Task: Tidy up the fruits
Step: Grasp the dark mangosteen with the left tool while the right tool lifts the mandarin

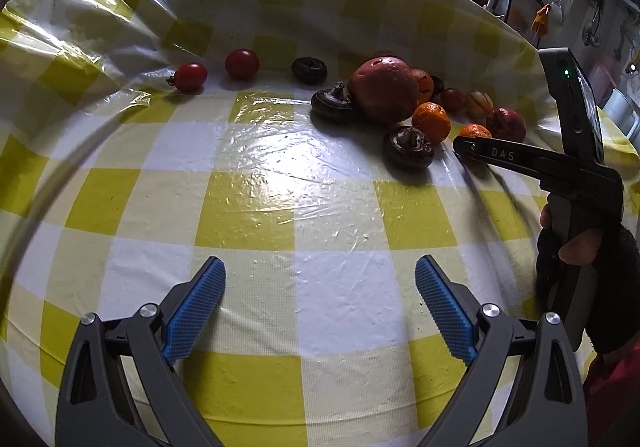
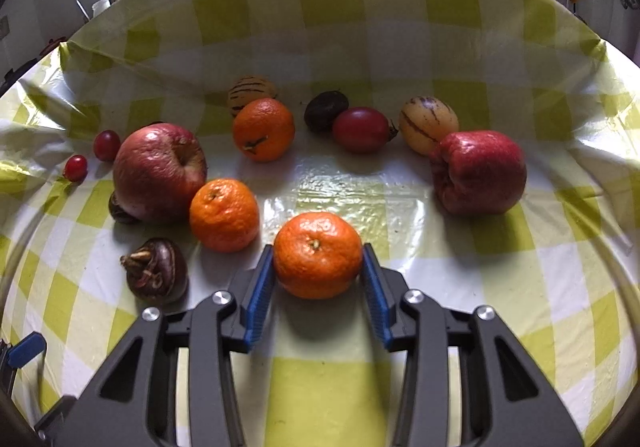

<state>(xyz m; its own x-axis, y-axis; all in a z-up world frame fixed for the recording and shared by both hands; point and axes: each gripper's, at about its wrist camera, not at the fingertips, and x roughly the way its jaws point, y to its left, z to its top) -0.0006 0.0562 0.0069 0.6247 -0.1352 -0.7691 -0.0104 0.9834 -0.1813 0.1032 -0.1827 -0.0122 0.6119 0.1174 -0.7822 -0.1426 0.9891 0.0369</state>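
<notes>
In the right wrist view a mandarin [image 2: 317,255] rests on the checked tablecloth [image 2: 328,387], and my right gripper [image 2: 318,267] is shut on it, a blue pad against each side. Two more mandarins [image 2: 224,214] [image 2: 264,129] lie behind it to the left. A big red apple [image 2: 160,171] and a mangosteen [image 2: 156,271] are further left, and a red wax apple [image 2: 480,177] is on the right. In the left wrist view my left gripper [image 1: 320,287] hovers open over bare cloth, well short of the fruit pile around the apple [image 1: 384,89].
Two cherry tomatoes [image 1: 191,76] [image 1: 241,63] and a dark mangosteen [image 1: 309,70] lie apart at the far left. Striped pepino melons [image 2: 428,123] [image 2: 250,87] and a red plum-shaped fruit [image 2: 362,129] sit at the back. The cloth rises like a wall behind them. A gloved hand [image 1: 580,247] holds the right gripper.
</notes>
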